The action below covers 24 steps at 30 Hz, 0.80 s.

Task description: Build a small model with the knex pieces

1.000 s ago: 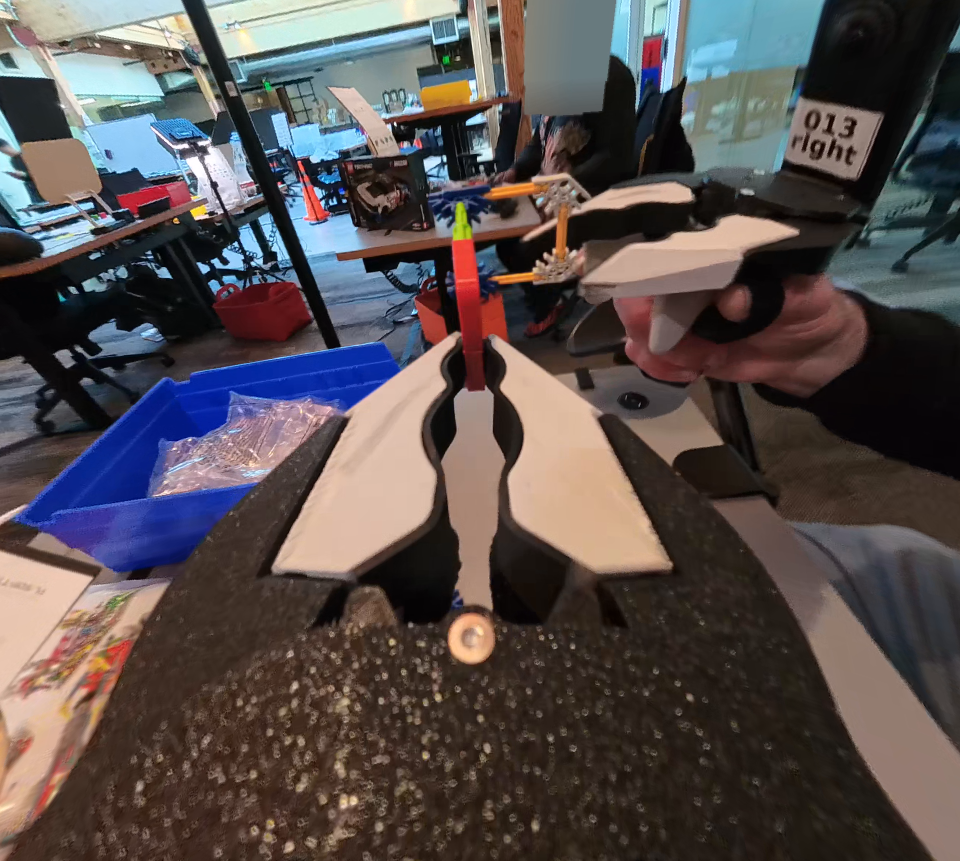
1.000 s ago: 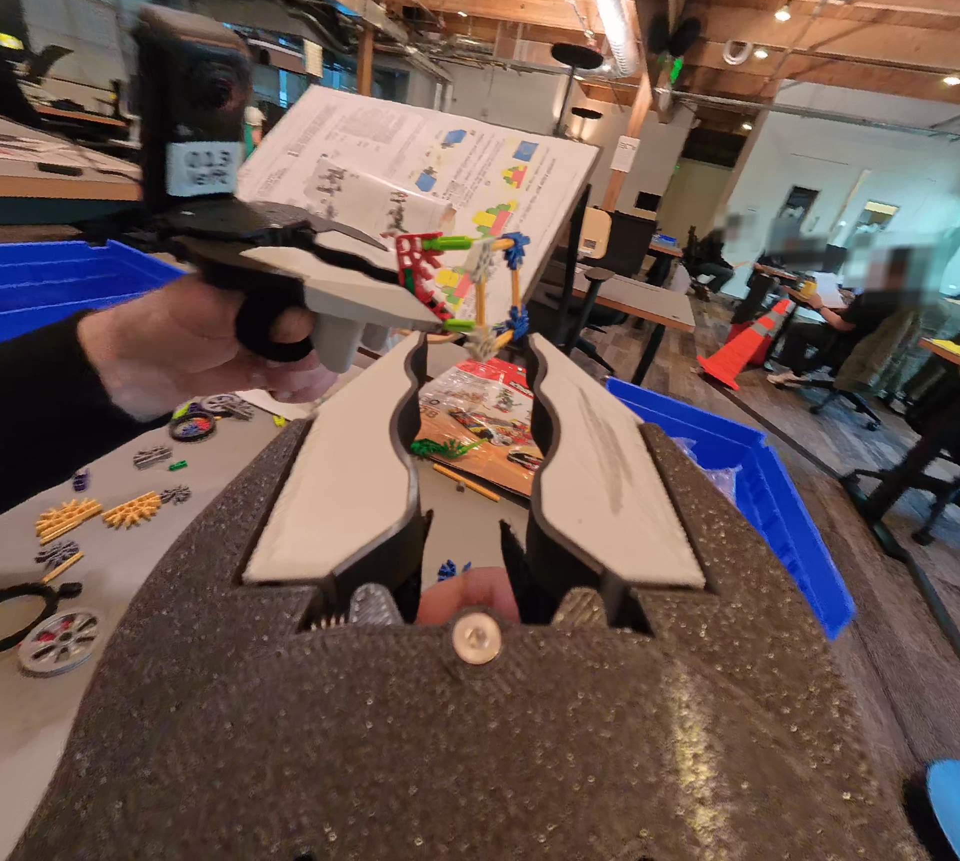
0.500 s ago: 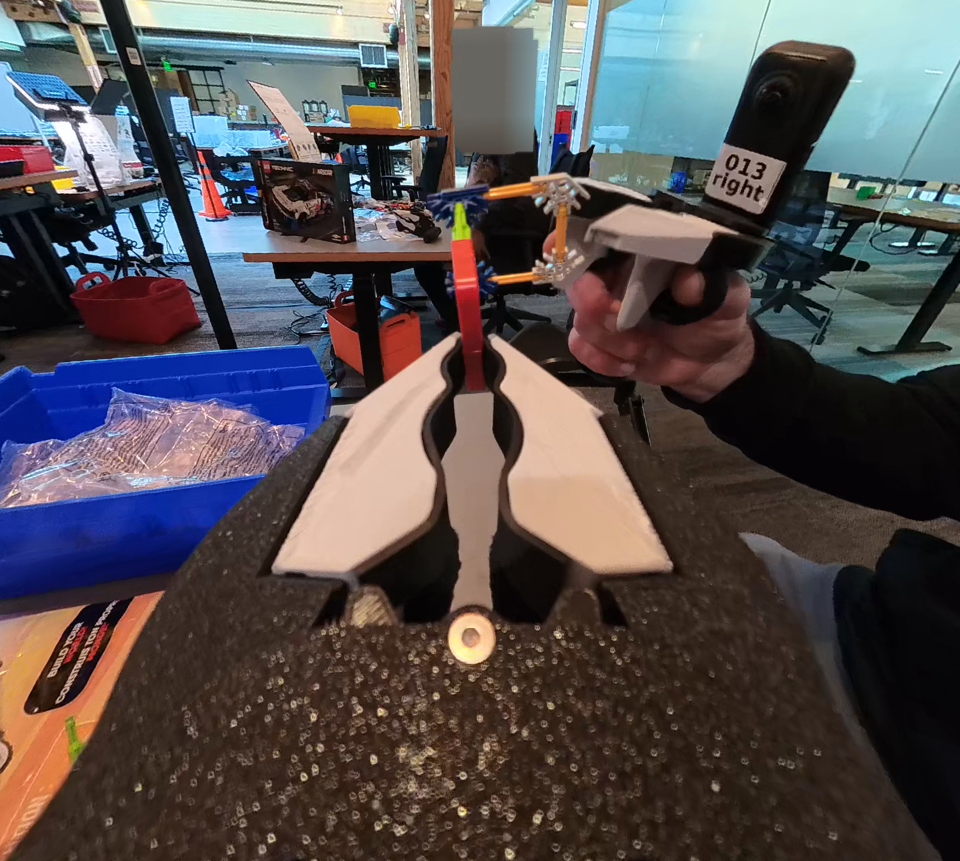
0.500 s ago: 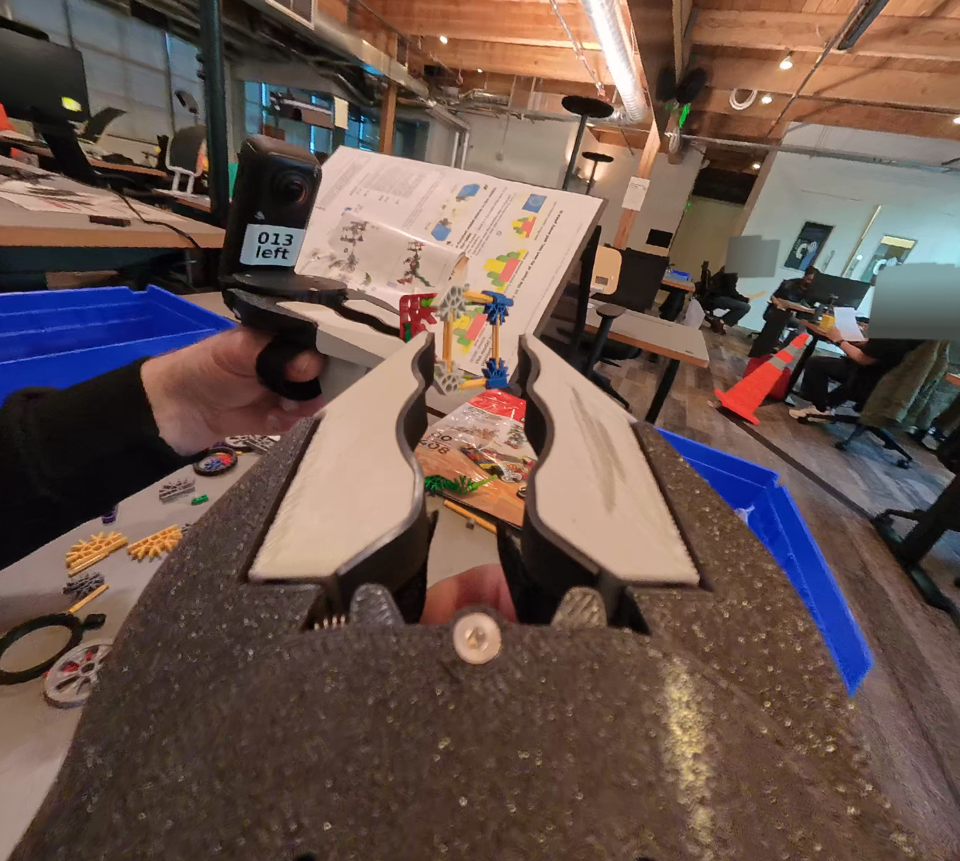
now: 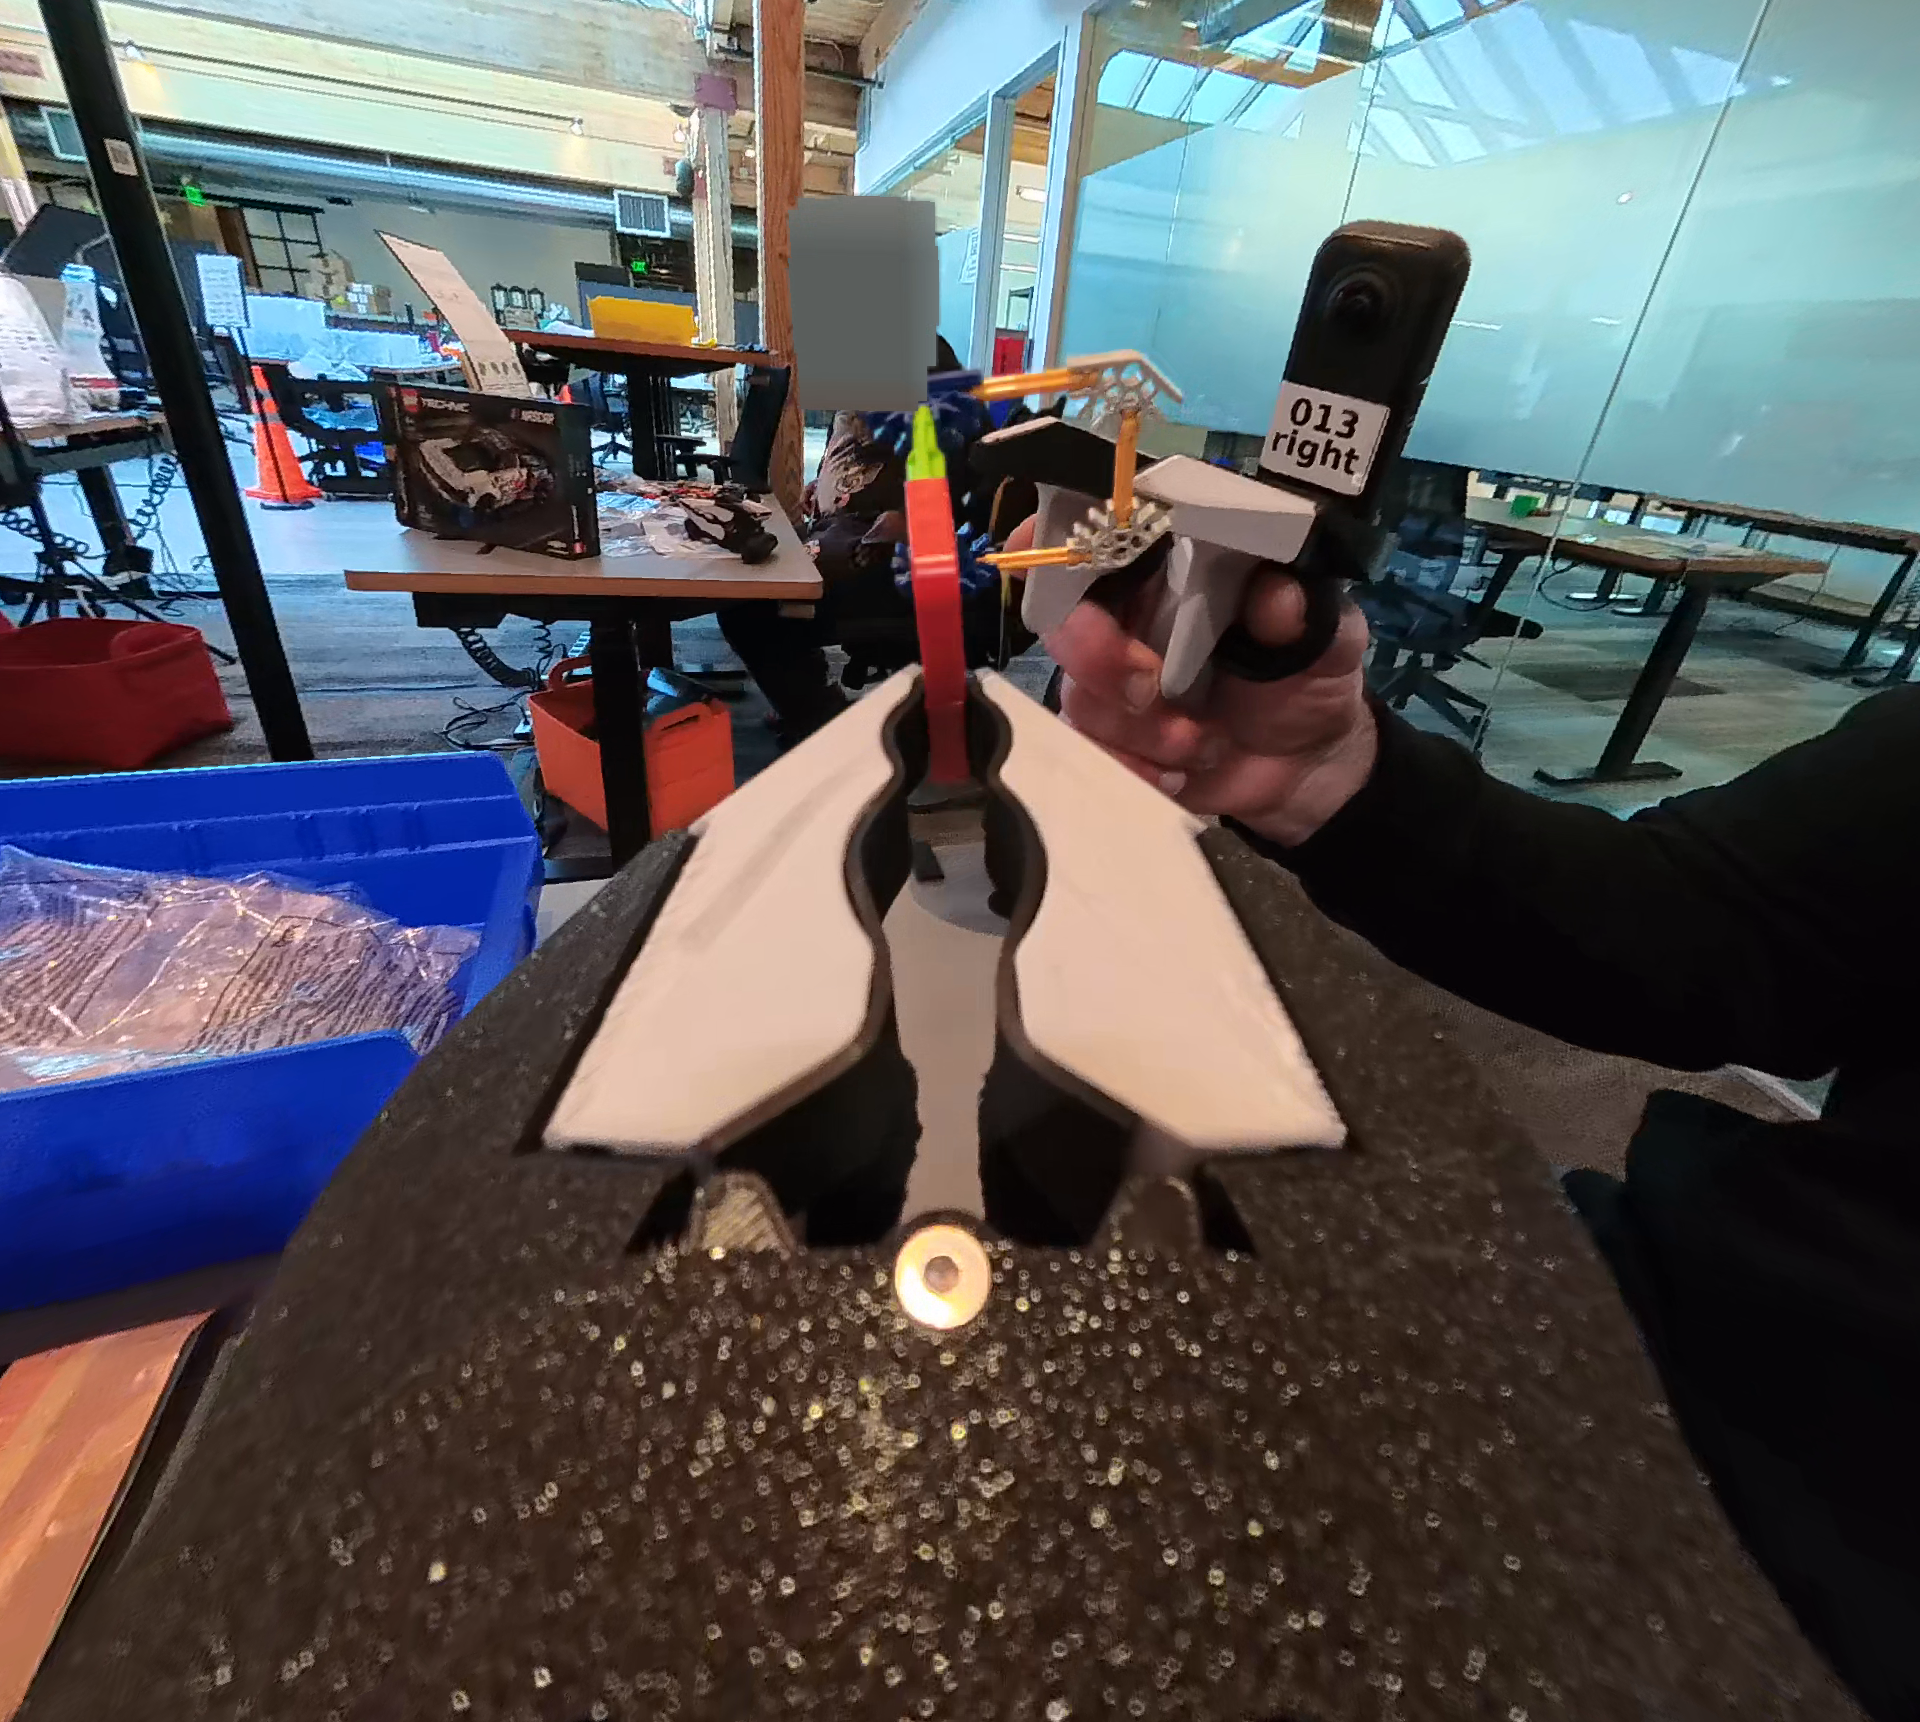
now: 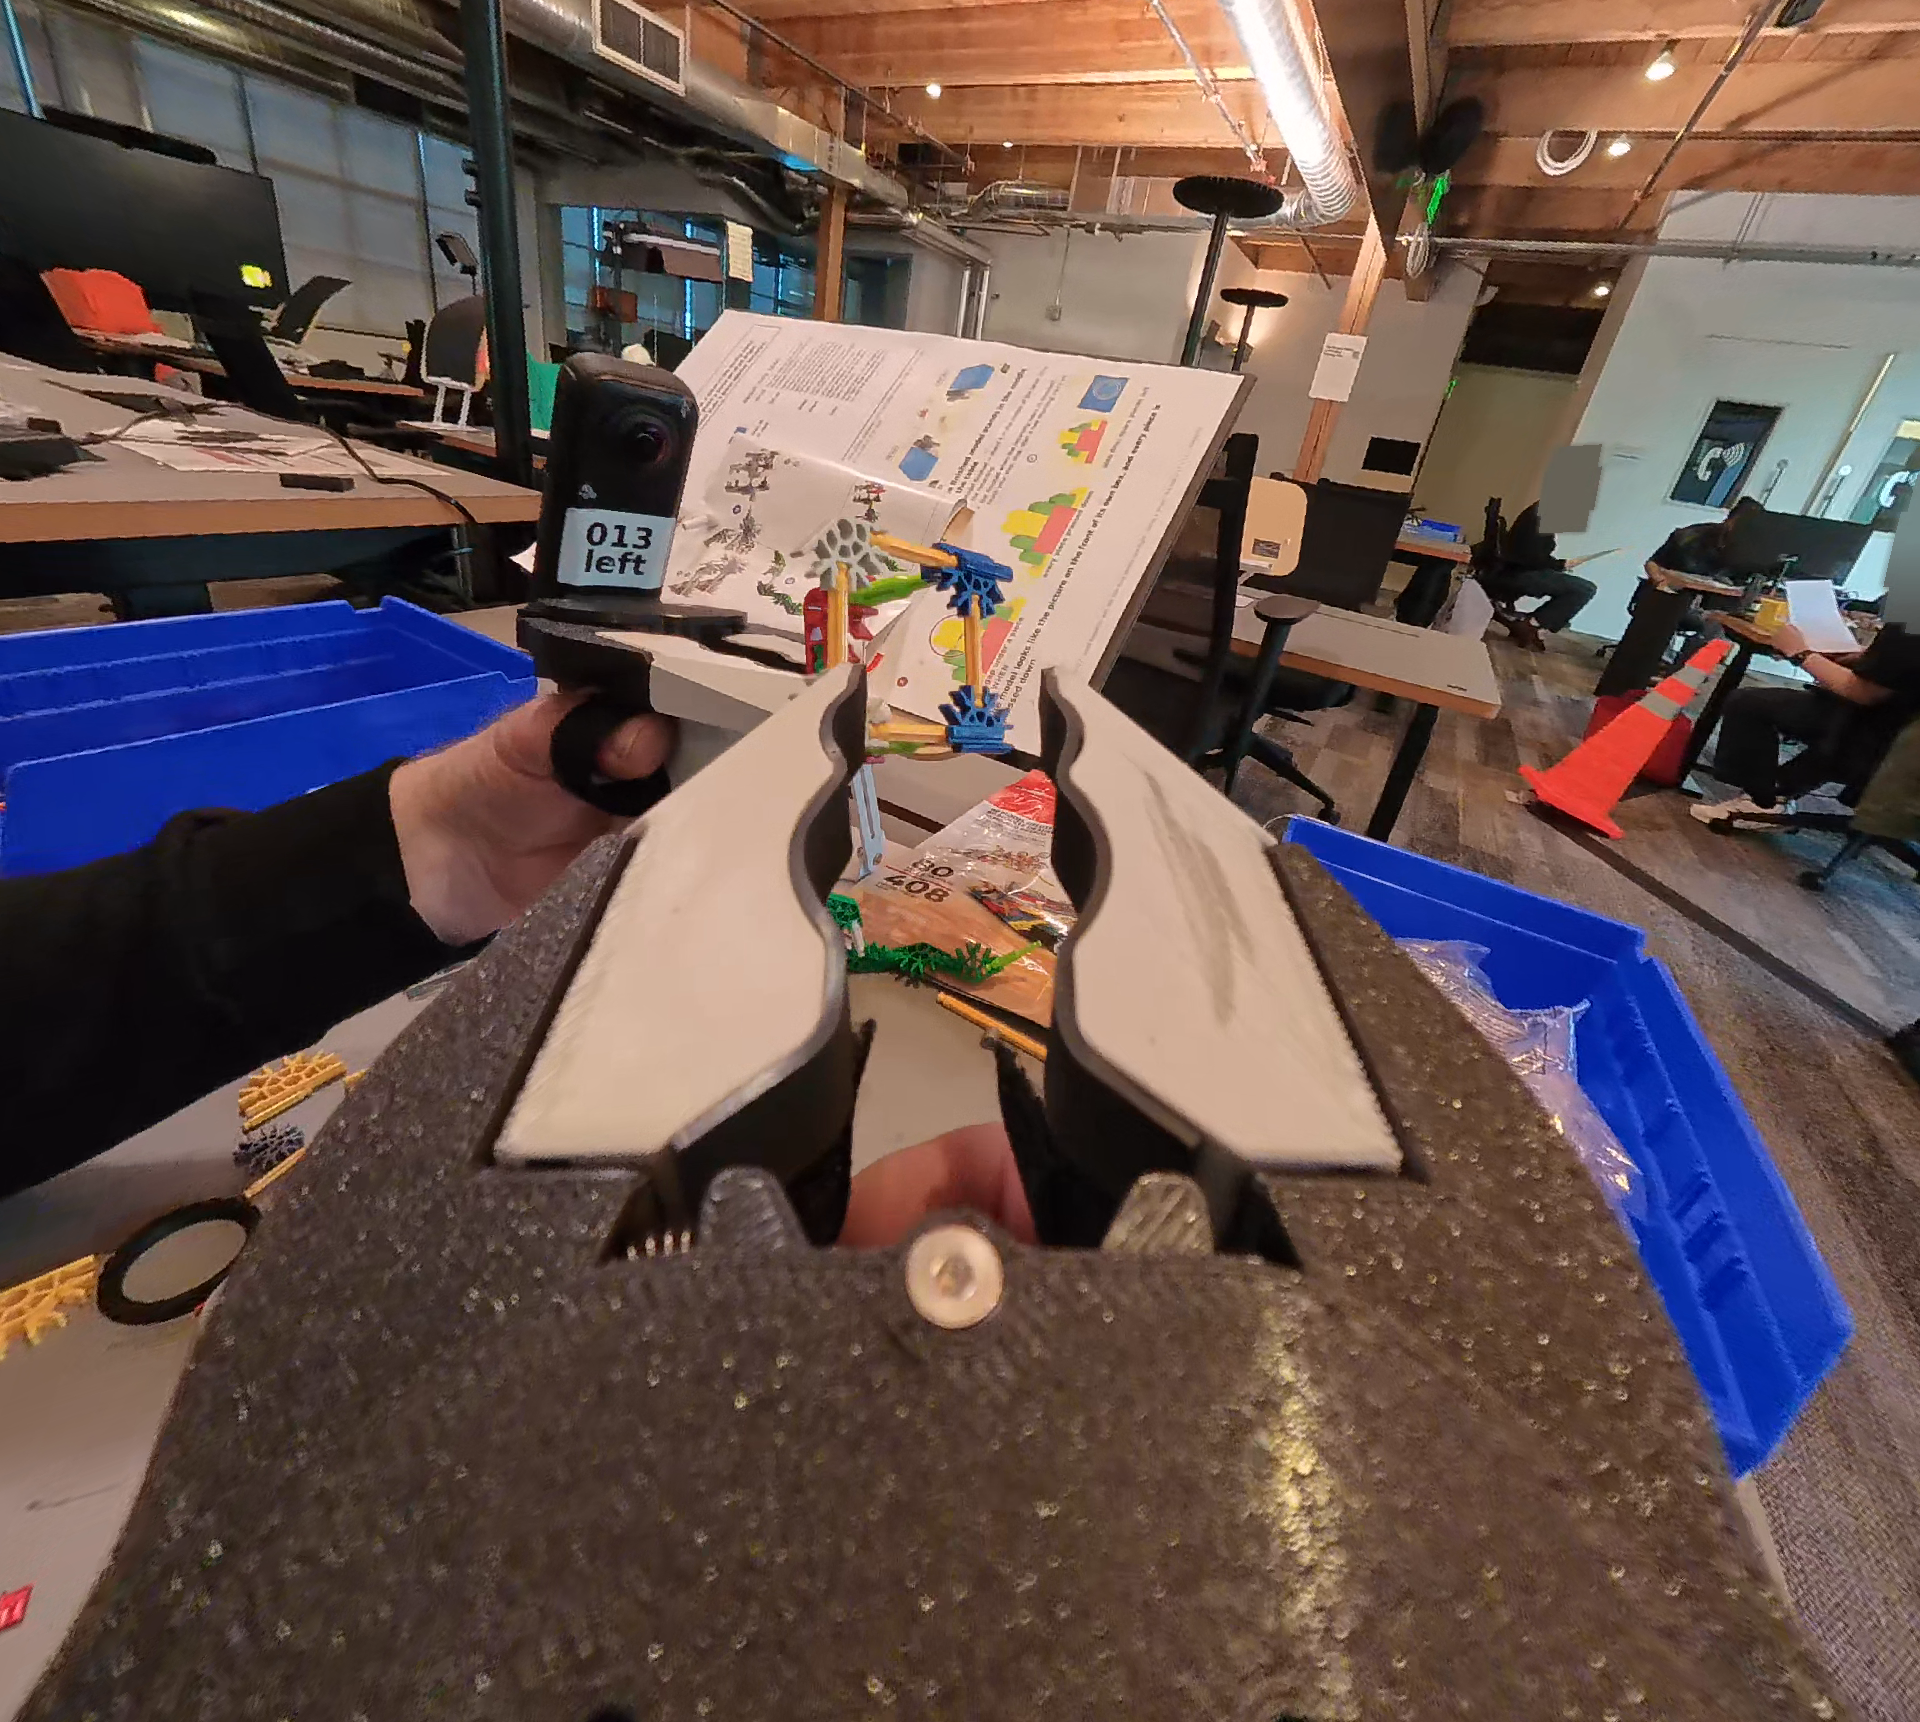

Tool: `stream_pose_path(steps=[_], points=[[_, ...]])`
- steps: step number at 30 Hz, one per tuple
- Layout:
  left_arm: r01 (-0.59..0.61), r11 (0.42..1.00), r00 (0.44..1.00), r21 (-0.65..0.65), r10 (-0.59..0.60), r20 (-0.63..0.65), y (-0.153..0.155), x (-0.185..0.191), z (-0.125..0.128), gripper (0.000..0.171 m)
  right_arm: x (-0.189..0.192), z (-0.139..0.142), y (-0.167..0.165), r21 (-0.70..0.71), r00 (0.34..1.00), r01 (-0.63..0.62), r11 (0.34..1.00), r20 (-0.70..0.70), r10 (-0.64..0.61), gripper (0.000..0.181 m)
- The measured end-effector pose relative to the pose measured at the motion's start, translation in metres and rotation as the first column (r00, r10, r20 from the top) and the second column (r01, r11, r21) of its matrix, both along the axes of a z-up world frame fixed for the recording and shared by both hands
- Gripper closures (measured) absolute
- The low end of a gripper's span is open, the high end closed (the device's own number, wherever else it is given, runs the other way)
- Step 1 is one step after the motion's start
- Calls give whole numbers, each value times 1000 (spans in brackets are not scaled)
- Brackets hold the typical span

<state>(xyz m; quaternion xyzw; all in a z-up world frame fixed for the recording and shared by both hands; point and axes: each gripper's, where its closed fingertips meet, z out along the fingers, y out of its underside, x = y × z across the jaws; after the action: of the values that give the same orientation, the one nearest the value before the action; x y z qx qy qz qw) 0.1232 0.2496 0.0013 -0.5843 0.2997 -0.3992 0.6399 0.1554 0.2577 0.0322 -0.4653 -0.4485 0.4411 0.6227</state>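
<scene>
Red flat plastic strut (image 5: 938, 633) clamped at 12 o'clock in left gripper (image 5: 943, 716) fingers, with right gripper (image 6: 951, 685) fingers apart, now turned end-on around grey snowflake connector (image 5: 1117, 531).

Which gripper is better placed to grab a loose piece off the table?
Right, probably. The right gripper is open and empty, tips at the model. The left gripper is shut on the model's red piece, holding it off the table; it would likely have to let go first.
</scene>
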Motion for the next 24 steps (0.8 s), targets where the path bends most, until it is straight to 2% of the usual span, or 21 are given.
stream_pose_path(steps=[11, 15, 19, 21, 24], points=[[53, 998, 984, -35, -46, 170, 2, -2, 11, 168, 1, -2, 3, 26, 1000, 17, 1000, 6, -17, 145], [62, 996, 969, -65, -44, 243, 7, 4, 15, 168, -6, -7, 5, 129, 995, 75, 989, 60, -84, 143], [89, 991, 946, -102, -52, 319, 11, 13, 18, 168, -7, 0, 13, 333, 965, 230, 914, 45, -259, 151], [104, 987, 937, -123, -56, 346, 12, 20, 18, 168, -6, 4, 24, 396, 933, 314, 863, 39, -358, 167], [110, 982, 914, -155, -39, 404, 16, 23, 21, 167, -7, 8, 28, 424, 922, 331, 843, 42, -384, 169]])
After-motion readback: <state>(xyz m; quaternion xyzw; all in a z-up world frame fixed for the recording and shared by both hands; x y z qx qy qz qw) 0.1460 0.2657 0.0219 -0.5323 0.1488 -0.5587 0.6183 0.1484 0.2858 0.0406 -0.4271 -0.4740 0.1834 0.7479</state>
